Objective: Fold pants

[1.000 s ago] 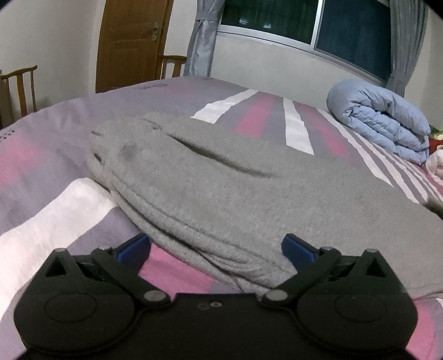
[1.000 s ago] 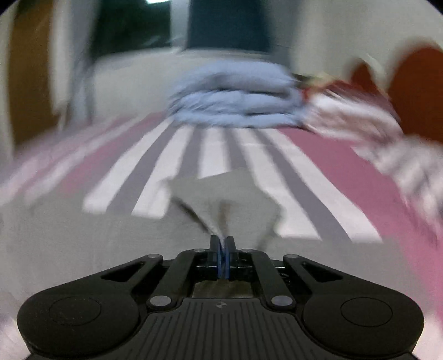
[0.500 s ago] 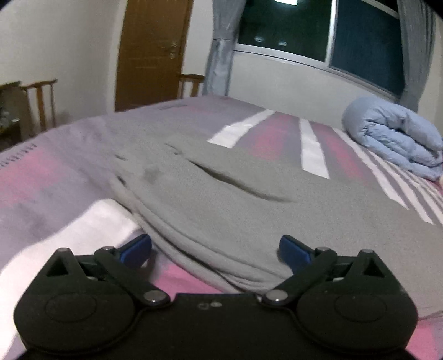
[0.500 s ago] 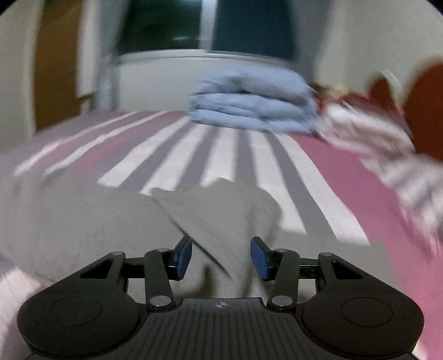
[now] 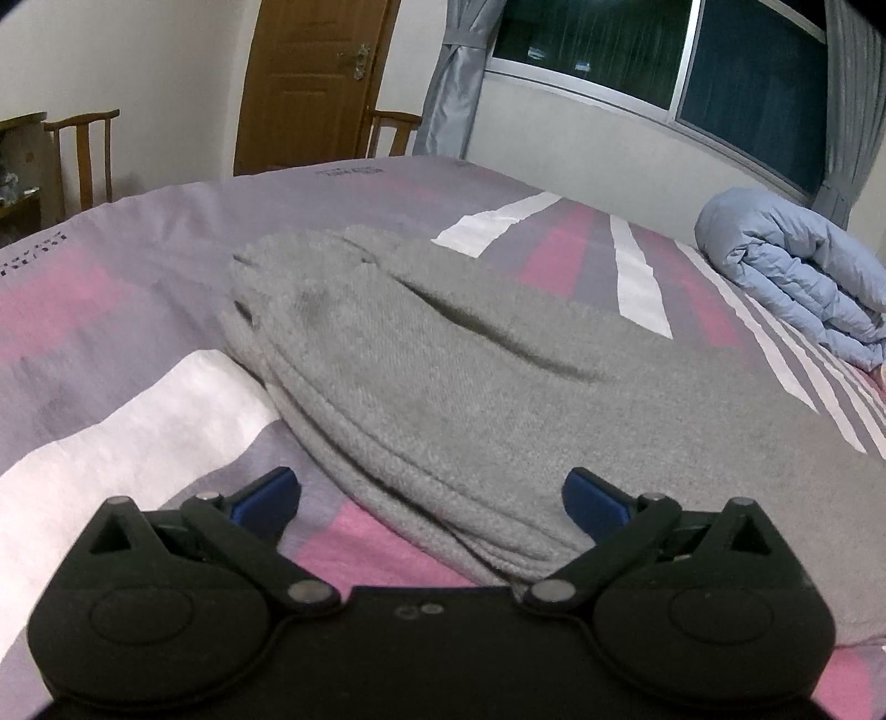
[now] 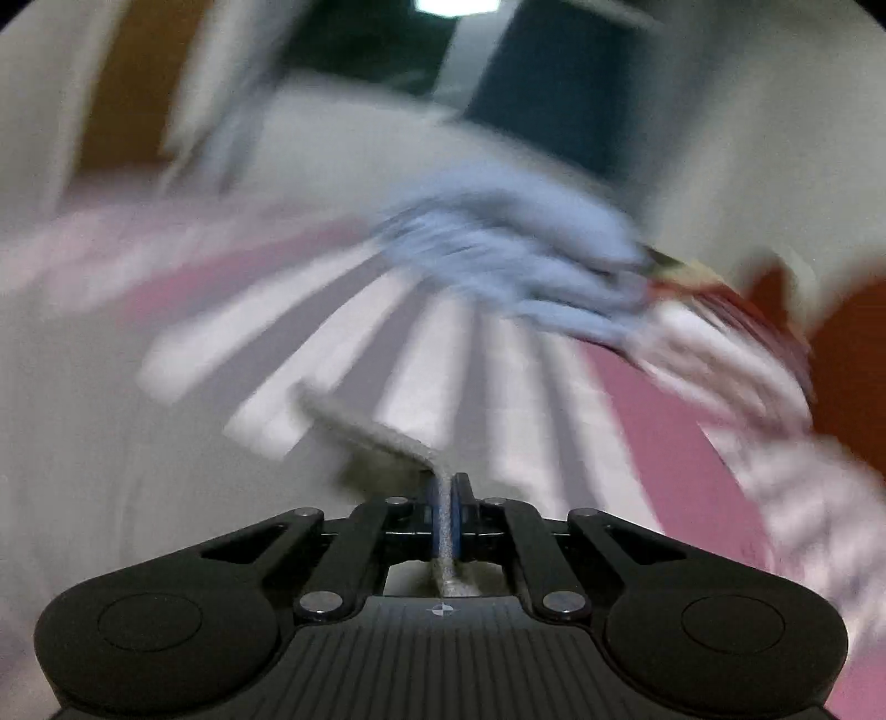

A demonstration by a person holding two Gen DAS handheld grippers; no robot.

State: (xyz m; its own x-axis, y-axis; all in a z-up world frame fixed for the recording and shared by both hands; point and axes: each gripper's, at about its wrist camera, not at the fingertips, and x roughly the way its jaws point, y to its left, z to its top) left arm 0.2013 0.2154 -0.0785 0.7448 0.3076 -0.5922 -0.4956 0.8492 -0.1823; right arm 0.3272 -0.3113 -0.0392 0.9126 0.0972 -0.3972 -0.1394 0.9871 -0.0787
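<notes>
The right gripper (image 6: 443, 501) has just closed its jaws, pinching the grey pants (image 5: 470, 387). The left gripper (image 5: 429, 495) waits wide apart beside the pants. A fast tug might slip the cloth free.

Open striped bedspread (image 5: 138, 310) lies left of the grey pants (image 5: 470, 387); the rolled blue duvet (image 5: 797, 277) blocks the far right.

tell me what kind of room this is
Most likely a bedroom: grey pants lie on a bed with a striped sheet, a rolled blue duvet sits at its far end, and there is a curtained window and a wooden door.
</notes>
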